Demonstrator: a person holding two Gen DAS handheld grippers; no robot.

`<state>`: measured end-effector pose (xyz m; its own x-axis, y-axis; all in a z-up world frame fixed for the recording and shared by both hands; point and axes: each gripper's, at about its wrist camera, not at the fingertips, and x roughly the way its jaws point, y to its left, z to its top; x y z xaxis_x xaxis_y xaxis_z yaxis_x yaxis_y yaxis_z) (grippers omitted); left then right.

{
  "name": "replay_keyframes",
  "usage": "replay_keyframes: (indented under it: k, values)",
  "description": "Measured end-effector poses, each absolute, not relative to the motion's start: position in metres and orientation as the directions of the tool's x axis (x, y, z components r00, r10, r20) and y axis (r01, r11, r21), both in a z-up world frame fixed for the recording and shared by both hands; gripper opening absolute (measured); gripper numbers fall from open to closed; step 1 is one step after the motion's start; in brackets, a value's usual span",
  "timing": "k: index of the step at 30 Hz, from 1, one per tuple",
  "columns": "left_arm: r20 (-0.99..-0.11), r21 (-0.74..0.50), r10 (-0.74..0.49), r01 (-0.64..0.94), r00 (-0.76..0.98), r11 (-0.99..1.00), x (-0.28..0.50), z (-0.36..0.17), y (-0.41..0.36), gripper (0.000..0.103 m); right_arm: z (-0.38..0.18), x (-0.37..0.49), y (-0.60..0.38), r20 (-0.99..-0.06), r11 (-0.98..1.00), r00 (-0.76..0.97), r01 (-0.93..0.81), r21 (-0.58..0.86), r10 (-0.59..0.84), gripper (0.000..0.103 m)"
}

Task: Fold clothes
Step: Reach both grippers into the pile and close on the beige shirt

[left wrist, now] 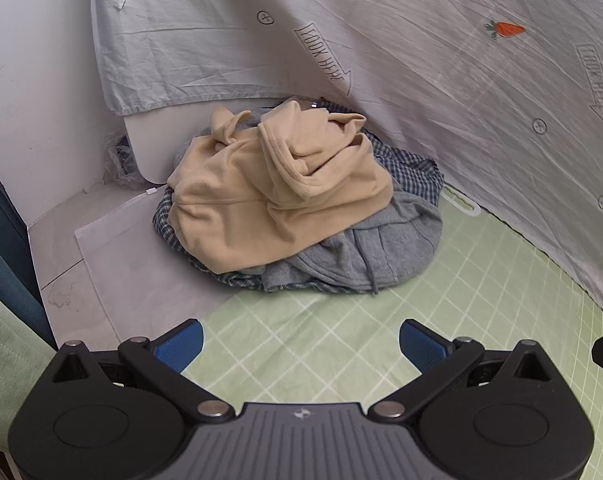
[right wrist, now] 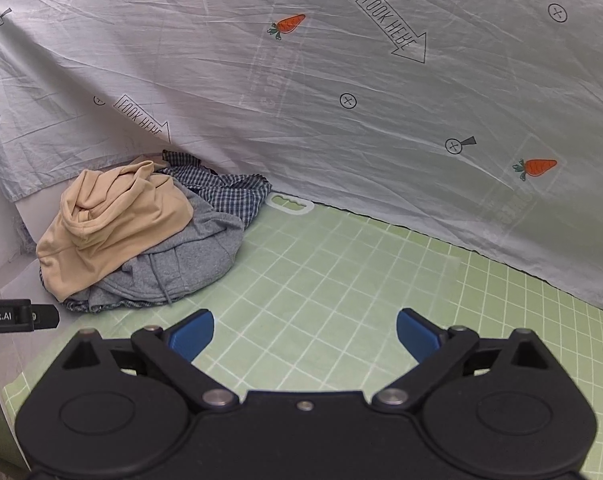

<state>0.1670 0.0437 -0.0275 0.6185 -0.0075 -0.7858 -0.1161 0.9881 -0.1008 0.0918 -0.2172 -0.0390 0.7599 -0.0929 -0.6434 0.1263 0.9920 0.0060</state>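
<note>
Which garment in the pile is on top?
The beige sweatshirt lies on top; the grey hoodie and blue checked shirt lie beneath it.

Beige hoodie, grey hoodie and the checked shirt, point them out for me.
beige hoodie [left wrist: 237,208], left wrist view, on its broad body panel.
grey hoodie [left wrist: 365,248], left wrist view, beside the drawstring.
checked shirt [right wrist: 225,188], right wrist view, on the rear fold.

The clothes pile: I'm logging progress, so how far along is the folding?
Done: nothing looks folded. The beige top, grey hoodie and checked shirt lie crumpled in one heap at the mat's far left corner. In hand: nothing; the left gripper and right gripper are open and empty over bare mat. Left: all three garments.
</note>
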Motion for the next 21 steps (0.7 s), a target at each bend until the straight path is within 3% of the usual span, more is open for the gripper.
replay_keyframes:
  k: [5, 11, 13, 17, 20, 21]
  values:
    - [-0.781, -0.206, -0.037, -0.201, 0.623, 0.958, 0.242, -0.03, 0.07, 0.102, -0.053, 0.18, -0.206, -0.667, 0.995, 0.745, 0.072, 0.075, -0.004, 0.089]
    - [-0.792, -0.328, -0.093, -0.293, 0.603, 0.898, 0.318, -0.05, 0.087, 0.087, -0.098, 0.284, -0.203, -0.703, 0.944, 0.672, 0.022, 0.33, 0.231, 0.081]
    - [-0.798, -0.343, -0.093, -0.322, 0.596, 0.882, 0.334, -0.059, 0.089, 0.081, -0.122, 0.314, -0.201, -0.691, 0.897, 0.644, 0.018, 0.443, 0.328, 0.076]
    - [-0.809, -0.362, -0.096, -0.363, 0.58, 0.859, 0.349, -0.075, 0.09, 0.081, -0.167, 0.357, -0.192, -0.652, 0.783, 0.577, 0.035, 0.621, 0.492, 0.07]
    - [-0.808, -0.348, -0.096, -0.34, 0.581, 0.874, 0.349, -0.076, 0.089, 0.081, -0.184, 0.373, -0.181, -0.62, 0.711, 0.542, 0.056, 0.701, 0.568, 0.066]
    - [-0.807, -0.347, -0.098, -0.334, 0.582, 0.876, 0.349, -0.076, 0.089, 0.081, -0.187, 0.374, -0.179, -0.612, 0.701, 0.545, 0.06, 0.711, 0.573, 0.06]
